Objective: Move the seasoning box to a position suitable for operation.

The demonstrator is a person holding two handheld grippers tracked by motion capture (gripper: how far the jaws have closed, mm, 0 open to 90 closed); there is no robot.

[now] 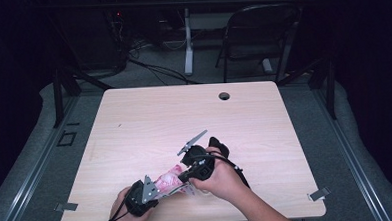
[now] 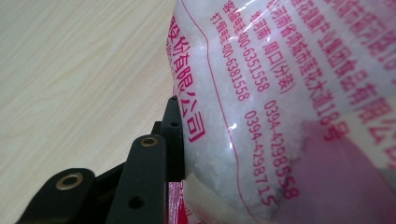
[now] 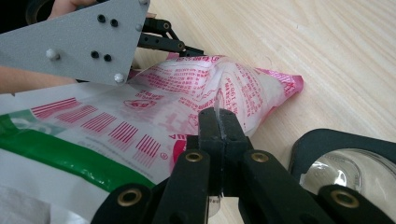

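Nearest the table's front edge, the left gripper [image 1: 152, 190] is holding one end of the bag [image 1: 169, 181], its jaws part-way closed with the bag's plump white-filled body between them; in the left gripper view one black jaw is pressing against the clear film with its pink print [image 2: 261, 93]. Just beyond it, the right gripper [image 1: 184, 180] is pinching a thin fold of the film, its jaws meeting tight on it, as the right gripper view shows [image 3: 218, 122]. The bag is lying between the two grippers, low over the table [image 1: 184, 116] near its front edge, right of the left hand [image 1: 123, 204]. Beside the right gripper's jaws, a glass lid [image 3: 345, 170] with a black rim is resting on the wood. Farther off, past the table, a chair [image 1: 256, 38] is standing in the dark.
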